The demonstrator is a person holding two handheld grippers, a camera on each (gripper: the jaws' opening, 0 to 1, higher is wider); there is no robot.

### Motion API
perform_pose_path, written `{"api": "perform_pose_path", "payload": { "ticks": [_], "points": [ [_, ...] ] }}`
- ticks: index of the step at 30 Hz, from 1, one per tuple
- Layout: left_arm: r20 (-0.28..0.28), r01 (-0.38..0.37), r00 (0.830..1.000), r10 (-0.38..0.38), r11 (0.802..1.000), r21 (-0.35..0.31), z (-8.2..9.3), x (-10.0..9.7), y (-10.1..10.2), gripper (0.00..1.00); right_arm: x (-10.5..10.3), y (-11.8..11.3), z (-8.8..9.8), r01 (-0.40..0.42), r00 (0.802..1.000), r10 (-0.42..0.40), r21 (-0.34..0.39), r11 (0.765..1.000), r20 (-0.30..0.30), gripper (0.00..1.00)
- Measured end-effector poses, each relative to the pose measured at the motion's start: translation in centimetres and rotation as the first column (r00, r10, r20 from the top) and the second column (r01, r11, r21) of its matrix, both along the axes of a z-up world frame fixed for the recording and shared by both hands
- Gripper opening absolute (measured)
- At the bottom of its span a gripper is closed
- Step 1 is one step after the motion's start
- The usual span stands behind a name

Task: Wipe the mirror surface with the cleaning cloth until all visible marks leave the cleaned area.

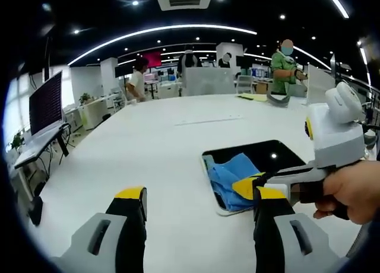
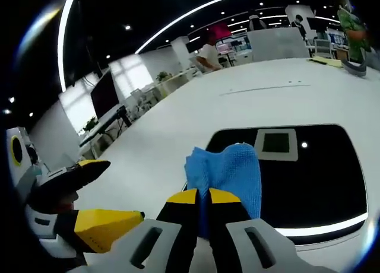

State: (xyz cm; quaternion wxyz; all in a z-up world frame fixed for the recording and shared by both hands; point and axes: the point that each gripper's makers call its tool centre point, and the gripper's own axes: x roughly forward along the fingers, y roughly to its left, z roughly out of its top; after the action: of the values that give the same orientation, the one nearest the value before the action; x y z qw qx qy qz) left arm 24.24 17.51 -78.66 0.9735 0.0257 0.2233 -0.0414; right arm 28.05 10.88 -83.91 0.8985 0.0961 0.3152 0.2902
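The mirror point(image 2: 320, 190) lies flat on the white table point(image 2: 178, 136), a dark rounded rectangle with a pale rim; in the right gripper view its long axis runs across the picture, from beside the gripper out to the right, and its glass reflects a ceiling panel and a small light. In the left gripper view the mirror point(image 1: 267, 157) sits right of centre on the table point(image 1: 148, 142), its long axis slanting from the near left to the far right. The blue cleaning cloth point(image 2: 228, 175) is bunched on the mirror's near left corner, part of it over the rim. The right gripper point(image 2: 202, 197) has its yellow-tipped jaws closed tight on the cloth's near edge; the left gripper view shows the same gripper point(image 1: 255, 187) in a person's hand point(image 1: 350, 190), jaws pinched on the cloth point(image 1: 231, 178). The left gripper point(image 1: 199, 196) hovers over bare table just left of the mirror, jaws wide apart and holding nothing; it also appears at the lower left of the right gripper view point(image 2: 98, 193). Beyond the table stand desks, a monitor point(image 1: 46, 102) and several people.
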Motion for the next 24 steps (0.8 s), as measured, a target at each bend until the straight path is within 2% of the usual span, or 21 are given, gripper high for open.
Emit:
{"api": "perform_pose_path", "payload": {
  "ticks": [9, 24],
  "points": [
    [-0.008, 0.015, 1.000, -0.015, 1.000, 0.004, -0.2, 0.0, -0.3, 0.73, 0.0, -0.6, -0.1, -0.019, 0.999, 0.020, -0.023, 1.000, 0.027, 0.01],
    [-0.011, 0.034, 0.999, -0.034, 0.999, 0.011, 0.0, -0.2, -0.8, 0.73, 0.4, -4.0, -0.5, 0.045, 0.999, -0.044, -0.020, 0.999, 0.028, 0.01]
  ]
}}
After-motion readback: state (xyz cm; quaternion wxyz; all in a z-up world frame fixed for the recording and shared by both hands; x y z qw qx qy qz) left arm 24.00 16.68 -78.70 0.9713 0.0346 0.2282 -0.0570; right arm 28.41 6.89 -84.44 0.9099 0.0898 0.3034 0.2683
